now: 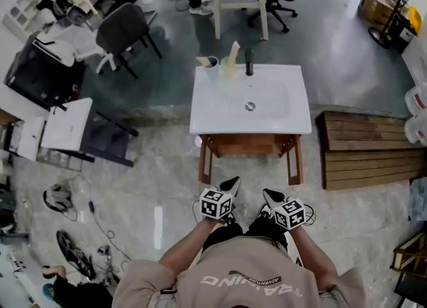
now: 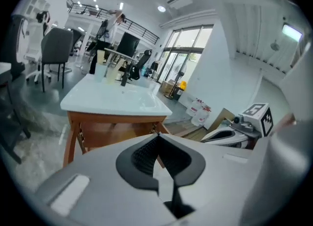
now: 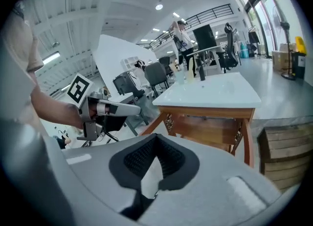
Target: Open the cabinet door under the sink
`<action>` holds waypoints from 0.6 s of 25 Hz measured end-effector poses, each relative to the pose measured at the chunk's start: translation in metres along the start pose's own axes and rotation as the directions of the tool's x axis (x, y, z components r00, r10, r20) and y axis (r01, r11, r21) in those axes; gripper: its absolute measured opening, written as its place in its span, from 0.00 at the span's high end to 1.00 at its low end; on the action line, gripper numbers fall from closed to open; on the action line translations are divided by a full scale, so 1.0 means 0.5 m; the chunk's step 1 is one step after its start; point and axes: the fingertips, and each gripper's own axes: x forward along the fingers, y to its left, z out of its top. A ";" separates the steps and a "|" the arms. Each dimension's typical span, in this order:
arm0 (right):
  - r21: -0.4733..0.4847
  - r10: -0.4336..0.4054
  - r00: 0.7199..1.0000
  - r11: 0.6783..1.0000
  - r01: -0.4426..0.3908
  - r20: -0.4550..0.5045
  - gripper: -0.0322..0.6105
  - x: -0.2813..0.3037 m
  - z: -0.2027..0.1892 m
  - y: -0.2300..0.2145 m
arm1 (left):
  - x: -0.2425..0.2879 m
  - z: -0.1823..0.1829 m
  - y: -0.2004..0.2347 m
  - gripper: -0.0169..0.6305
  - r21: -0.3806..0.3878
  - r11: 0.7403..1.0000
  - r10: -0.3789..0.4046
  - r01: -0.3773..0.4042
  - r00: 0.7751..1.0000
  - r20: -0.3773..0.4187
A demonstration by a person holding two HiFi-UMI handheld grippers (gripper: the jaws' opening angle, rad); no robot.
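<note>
Sink [image 1: 215, 115], glossy white rectangle, tops a wooden cabinet [image 1: 248, 145].

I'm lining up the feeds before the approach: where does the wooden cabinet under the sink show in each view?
Head view: wooden cabinet at centre, its front just below the basin.
Left gripper view: left of centre, above the jaws.
Right gripper view: right of centre, above the jaws.
Shared landmark: the white sink top directly over it.
</note>
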 end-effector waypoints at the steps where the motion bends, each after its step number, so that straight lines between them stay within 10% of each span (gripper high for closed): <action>1: -0.009 0.002 1.000 1.000 -0.001 0.028 0.95 -0.011 0.024 -0.001 | -0.001 0.023 -0.013 0.95 0.039 0.999 0.000 0.000 1.000 0.007; 6: -0.114 0.003 0.991 0.993 0.013 0.137 0.95 -0.055 0.144 0.012 | -0.027 0.138 -0.074 0.95 0.193 0.981 -0.017 0.004 0.998 0.067; 15: -0.310 0.002 0.959 0.946 0.089 0.283 0.95 -0.113 0.328 0.050 | -0.112 0.327 -0.115 0.95 0.240 0.970 -0.020 -0.047 0.963 0.270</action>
